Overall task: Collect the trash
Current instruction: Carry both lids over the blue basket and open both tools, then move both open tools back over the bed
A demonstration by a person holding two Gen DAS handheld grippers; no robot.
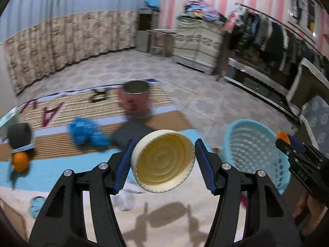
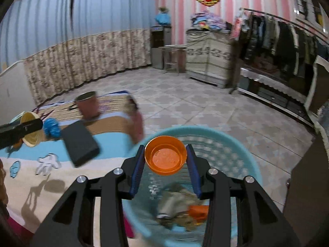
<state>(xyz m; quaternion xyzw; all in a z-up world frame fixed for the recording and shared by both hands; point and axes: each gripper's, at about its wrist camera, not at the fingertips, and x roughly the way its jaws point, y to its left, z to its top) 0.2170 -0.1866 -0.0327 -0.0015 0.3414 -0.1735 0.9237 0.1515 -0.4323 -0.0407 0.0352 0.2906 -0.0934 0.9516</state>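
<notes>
My left gripper (image 1: 163,161) is shut on a cream plastic lid (image 1: 163,161), held above the bed. The light blue mesh basket (image 1: 255,150) stands to its right. My right gripper (image 2: 165,160) is shut on an orange plastic cap (image 2: 165,155) and holds it over the same basket (image 2: 226,144). Inside the basket lie crumpled paper and an orange piece (image 2: 198,212). The left gripper with the cream lid (image 2: 30,129) shows at the left of the right wrist view. The right gripper's orange tip (image 1: 283,136) shows at the right of the left wrist view.
On the bed's mat lie a blue crumpled item (image 1: 86,132), a dark grey box (image 2: 80,144), a pink cup with a metal rim (image 1: 135,100) and an orange thing (image 1: 20,160). Tiled floor, cabinets and a clothes rack lie beyond.
</notes>
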